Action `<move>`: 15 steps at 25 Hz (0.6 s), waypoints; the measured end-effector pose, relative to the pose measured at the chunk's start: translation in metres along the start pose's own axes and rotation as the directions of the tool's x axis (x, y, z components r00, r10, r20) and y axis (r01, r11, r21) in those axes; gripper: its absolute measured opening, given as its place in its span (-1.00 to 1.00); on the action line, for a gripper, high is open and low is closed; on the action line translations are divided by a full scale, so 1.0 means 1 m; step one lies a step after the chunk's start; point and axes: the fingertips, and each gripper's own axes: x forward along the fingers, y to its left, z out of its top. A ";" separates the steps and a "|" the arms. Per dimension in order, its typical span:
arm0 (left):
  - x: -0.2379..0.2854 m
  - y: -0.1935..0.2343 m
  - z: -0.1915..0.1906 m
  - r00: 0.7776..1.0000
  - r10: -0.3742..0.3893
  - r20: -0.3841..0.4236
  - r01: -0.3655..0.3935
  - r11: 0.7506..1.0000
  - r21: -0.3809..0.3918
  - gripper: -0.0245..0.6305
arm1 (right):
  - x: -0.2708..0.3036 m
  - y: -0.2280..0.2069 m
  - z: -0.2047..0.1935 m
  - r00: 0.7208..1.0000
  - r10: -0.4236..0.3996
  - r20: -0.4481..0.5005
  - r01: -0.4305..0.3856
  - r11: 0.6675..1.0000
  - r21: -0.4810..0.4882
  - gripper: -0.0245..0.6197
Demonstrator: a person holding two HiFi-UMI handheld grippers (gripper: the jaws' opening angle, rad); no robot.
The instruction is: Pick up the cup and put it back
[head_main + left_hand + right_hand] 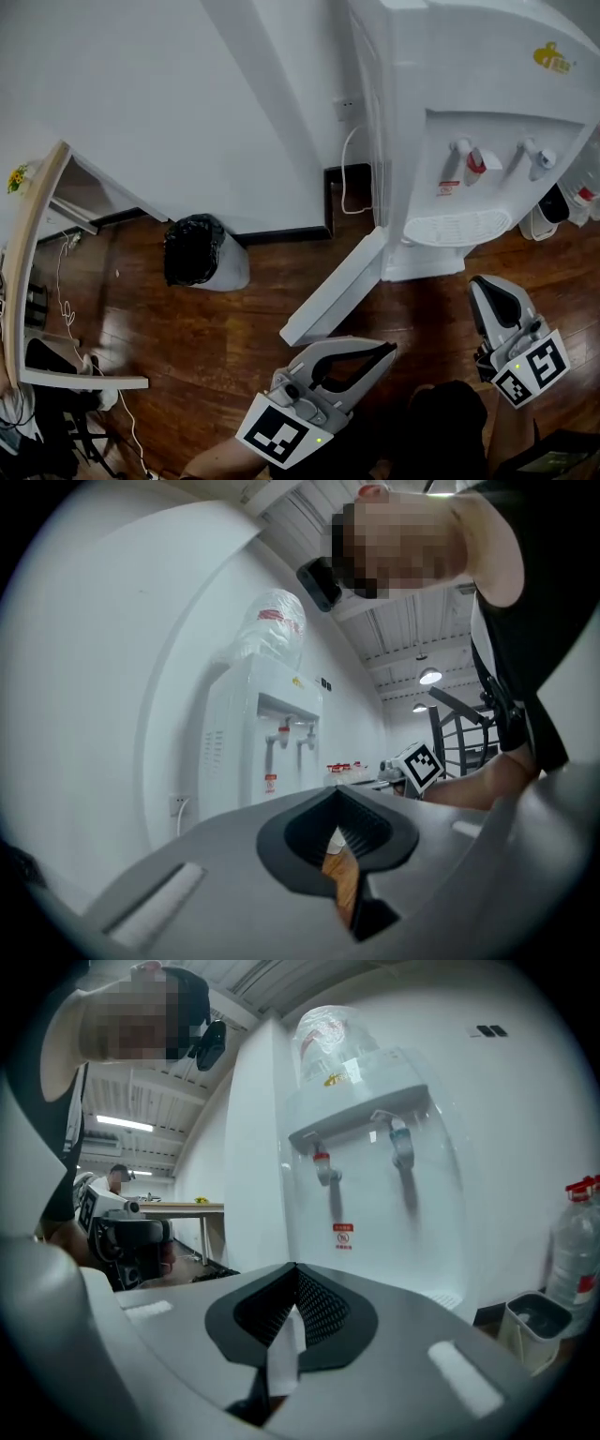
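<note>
1. Two grippers: left gripper (384, 352) and right gripper (484, 282), both pressed together and empty.
2. One water dispenser (469, 103) at 12 o'clock, with two taps (469, 157). Its door (337, 291) edge is just beside the left gripper.
3. Cup: no view shows where it is.
4. Open floor (187, 328) at 9 o'clock, with one bin (202, 251).

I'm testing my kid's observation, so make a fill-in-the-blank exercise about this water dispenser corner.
The water dispenser has its lower door standing ____.
The bin is lined with a ____ bag.
The left tool and right tool both have jaws ____ on nothing.
Missing words: open; black; shut.
</note>
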 end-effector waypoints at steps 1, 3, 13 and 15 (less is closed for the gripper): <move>0.000 0.000 -0.013 1.000 -0.003 0.000 0.003 1.000 -0.012 -0.32 | 0.001 -0.002 -0.011 1.000 0.002 0.010 -0.002 1.000 -0.004 -0.92; 0.001 0.002 -0.038 1.000 -0.012 0.006 0.012 0.998 -0.055 -0.32 | 0.002 -0.008 -0.034 1.000 0.005 0.027 -0.005 1.000 -0.010 -0.92; 0.012 0.011 -0.115 0.998 -0.035 -0.061 0.026 0.990 -0.142 -0.36 | 0.014 -0.025 -0.104 0.999 0.032 0.018 -0.032 0.999 0.019 -0.92; 0.013 0.013 -0.119 0.998 -0.027 -0.054 0.019 0.991 -0.131 -0.36 | 0.017 -0.025 -0.108 0.999 0.041 0.009 -0.041 0.999 0.007 -0.92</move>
